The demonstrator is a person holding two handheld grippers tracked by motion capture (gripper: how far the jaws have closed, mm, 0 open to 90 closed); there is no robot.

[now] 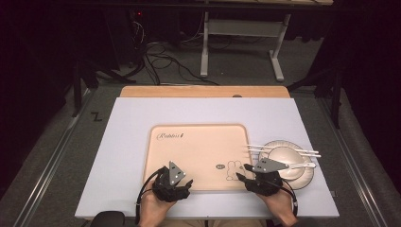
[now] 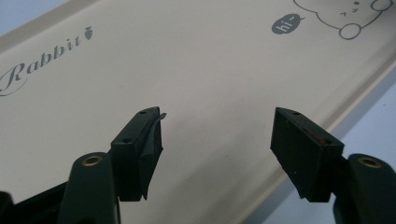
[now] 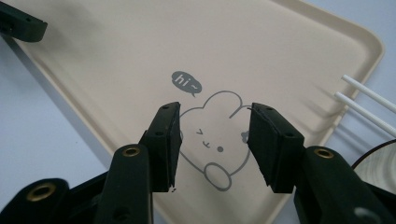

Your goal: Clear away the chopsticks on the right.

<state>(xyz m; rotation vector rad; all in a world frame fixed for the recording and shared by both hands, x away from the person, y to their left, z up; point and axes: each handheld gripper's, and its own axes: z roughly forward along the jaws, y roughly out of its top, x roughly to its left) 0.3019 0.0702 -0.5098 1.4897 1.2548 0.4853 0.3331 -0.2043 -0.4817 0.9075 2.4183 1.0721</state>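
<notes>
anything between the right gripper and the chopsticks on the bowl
Nothing visible. The right gripper hovers open over the tray's near right corner. The white chopsticks lie across the bowl just beyond it to the right, with only the tray rim and bare mat between.

Bright, even light from above on the white worktop (image 1: 208, 113) in the high view; dark, murky surroundings beyond it, floor and cables barely readable. Soft, low-resolution picture overall, fine detail smeared. Short, faint shadows under both tongs and beside the chopsticks (image 1: 283, 150). No hard glare on the beige tray (image 1: 198, 146), only a mild sheen. In both gripper views, sharp print on the tray, slightly blurred black jaws close to the lens, soft grey shadows across the tray surface, bluish tint on the worktop.
</notes>
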